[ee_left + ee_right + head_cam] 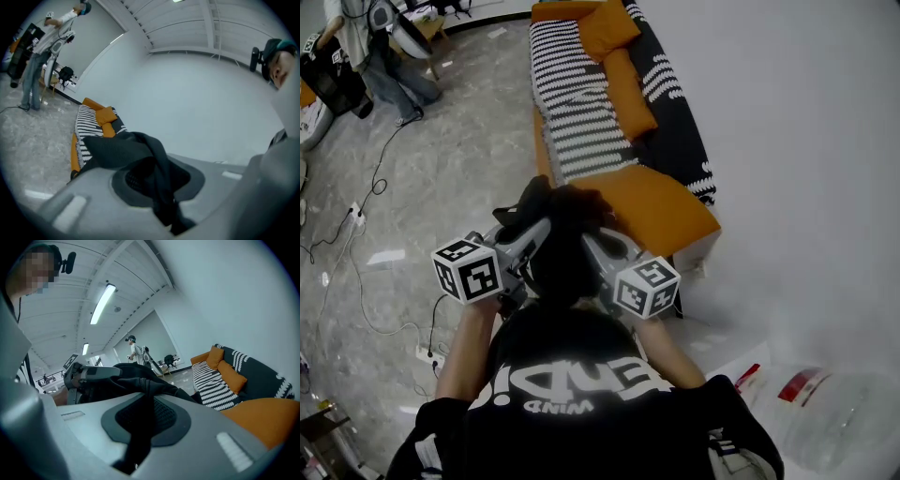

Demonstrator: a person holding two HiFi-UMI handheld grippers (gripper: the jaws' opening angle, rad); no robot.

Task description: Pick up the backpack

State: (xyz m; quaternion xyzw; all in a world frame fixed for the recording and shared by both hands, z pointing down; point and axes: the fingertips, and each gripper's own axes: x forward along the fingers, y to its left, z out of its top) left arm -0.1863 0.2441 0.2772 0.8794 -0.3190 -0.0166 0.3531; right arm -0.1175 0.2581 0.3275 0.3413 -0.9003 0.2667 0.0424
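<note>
The lift looks to be in hand: the left gripper [534, 234] and the right gripper [598, 246] each have their jaws pressed onto a fold of the black backpack [562, 253]; it hangs between them, just off the near corner of the sofa [666, 211]. The next move, I judge, calls for both pinches to hold evenly while it rises; count two grippers, one backpack, one sofa.
</note>
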